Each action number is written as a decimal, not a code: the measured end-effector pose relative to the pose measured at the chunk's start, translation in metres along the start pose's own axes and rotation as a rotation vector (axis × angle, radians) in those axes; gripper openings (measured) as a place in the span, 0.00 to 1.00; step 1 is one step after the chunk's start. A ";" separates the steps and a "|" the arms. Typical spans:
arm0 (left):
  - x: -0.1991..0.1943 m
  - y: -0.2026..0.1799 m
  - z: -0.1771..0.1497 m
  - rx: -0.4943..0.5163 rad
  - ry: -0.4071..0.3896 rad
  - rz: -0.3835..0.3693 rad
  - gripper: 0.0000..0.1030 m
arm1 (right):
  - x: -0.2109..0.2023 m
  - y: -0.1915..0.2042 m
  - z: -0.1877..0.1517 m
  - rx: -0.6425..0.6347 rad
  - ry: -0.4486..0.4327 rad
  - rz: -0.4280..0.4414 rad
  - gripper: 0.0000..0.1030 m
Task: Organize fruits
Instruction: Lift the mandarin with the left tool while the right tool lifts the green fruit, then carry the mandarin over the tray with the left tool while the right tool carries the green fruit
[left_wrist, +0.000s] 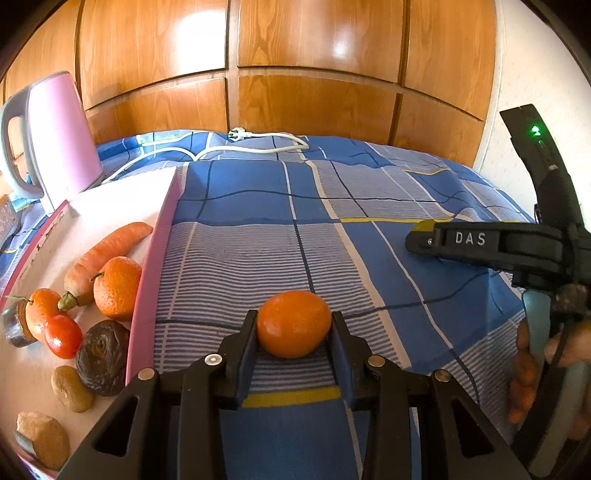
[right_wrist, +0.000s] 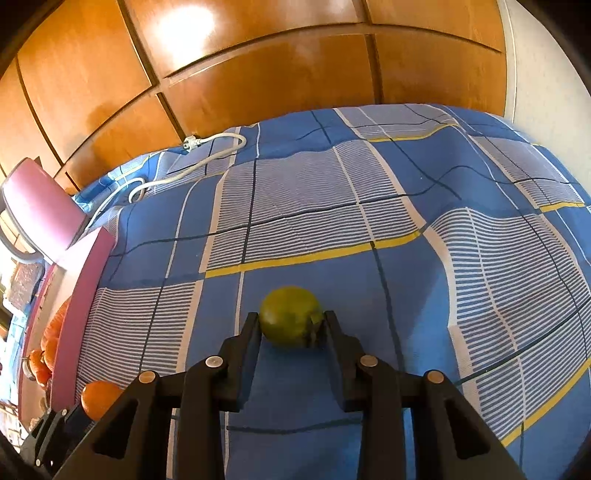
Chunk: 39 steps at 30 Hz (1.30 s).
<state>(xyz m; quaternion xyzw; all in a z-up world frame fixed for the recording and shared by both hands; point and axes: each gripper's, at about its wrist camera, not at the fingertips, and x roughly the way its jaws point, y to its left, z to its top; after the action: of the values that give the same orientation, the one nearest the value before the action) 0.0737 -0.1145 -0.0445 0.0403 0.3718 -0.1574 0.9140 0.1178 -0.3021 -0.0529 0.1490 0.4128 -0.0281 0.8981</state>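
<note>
With the left claw (left_wrist: 294, 325) clamped on the round orange tangerine (left_wrist: 294, 324) and the right claw (right_wrist: 291, 325) gripping the round green fruit (right_wrist: 290, 316), carry both gently, level, away from the pink-edged tray (left_wrist: 155, 273).

One piece of lettering can be read: the raised capitals "DAS" stand on the black side of the right tool (left_wrist: 417, 242), moulded in the same black as the body and running along its length, seen in the left wrist view where that tool reaches in from the right edge. A small green light (left_wrist: 535, 130) glows on the black upright part above it, though it shows no figure or word. Dark marks run along the rim of the pink-edged tray (left_wrist: 155, 266) at the far left, too small and blurred to read. The right wrist view carries no legible text.
</note>
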 end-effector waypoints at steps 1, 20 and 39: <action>-0.001 0.000 0.000 -0.002 0.000 -0.002 0.36 | 0.000 0.000 0.000 0.000 -0.002 0.001 0.33; -0.043 0.020 -0.003 -0.075 -0.053 0.002 0.36 | -0.025 0.004 -0.003 0.003 -0.065 0.022 0.32; -0.076 0.061 0.007 -0.188 -0.112 0.088 0.36 | -0.047 0.065 -0.036 -0.182 -0.063 0.134 0.32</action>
<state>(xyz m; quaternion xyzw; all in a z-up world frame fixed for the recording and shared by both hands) 0.0464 -0.0388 0.0100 -0.0383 0.3309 -0.0838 0.9392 0.0714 -0.2324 -0.0237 0.0932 0.3742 0.0647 0.9204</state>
